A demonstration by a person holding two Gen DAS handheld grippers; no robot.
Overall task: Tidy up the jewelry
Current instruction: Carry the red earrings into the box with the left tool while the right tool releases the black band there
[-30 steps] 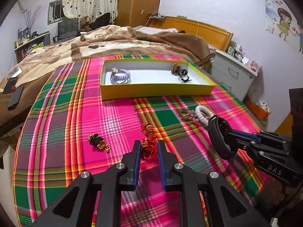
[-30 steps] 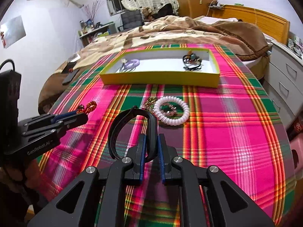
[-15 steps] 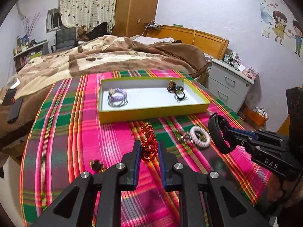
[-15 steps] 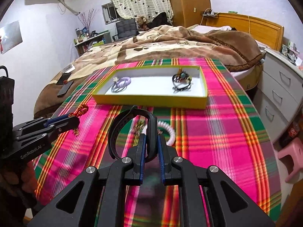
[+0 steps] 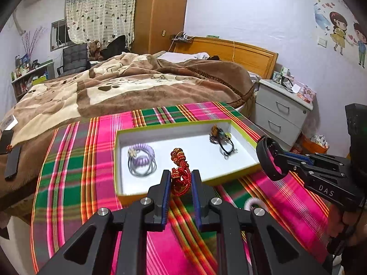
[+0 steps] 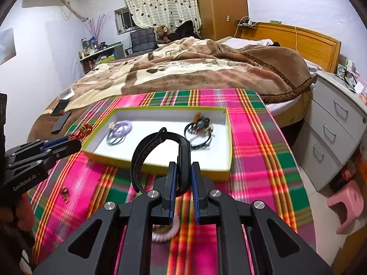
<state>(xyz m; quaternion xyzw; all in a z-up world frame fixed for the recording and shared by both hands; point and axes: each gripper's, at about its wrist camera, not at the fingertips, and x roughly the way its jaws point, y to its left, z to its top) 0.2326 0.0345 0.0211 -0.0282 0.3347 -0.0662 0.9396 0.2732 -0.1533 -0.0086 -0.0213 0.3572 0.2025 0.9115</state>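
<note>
While both pieces are aloft and neither yet lies in the tray, we judge ourselves in the carry-and-place step. We have the red knotted cord [image 5: 180,175] pinched between the fingers of the left gripper [image 5: 180,191], its upper knot standing up above the tips, and it hangs at the near wall of the yellow-rimmed tray [image 5: 243,169]; whether it is already past the rim we cannot tell. We have the black wristband [image 6: 160,158] clamped in the right gripper [image 6: 183,183], its loop arching up and to the left, also held near the tray's front wall. Inside the tray a lilac coil hair tie [image 6: 120,129] with thin dark bands lies toward the left, and a dark beaded bracelet cluster [image 6: 199,128] lies toward the right, with bare white floor between them. On the plaid worktop [image 6: 252,160], a pale pink coil tie [image 6: 166,229] shows just beneath the right gripper and a small dark gold piece [image 6: 65,192] lies toward the left. Next, we think each gripper must go forward over the rim and lower toward the open middle, well apart from the two pieces already there and from each other, before the fingers part. The limp cord may cling to a pad, so a slow release seems wise.
</note>
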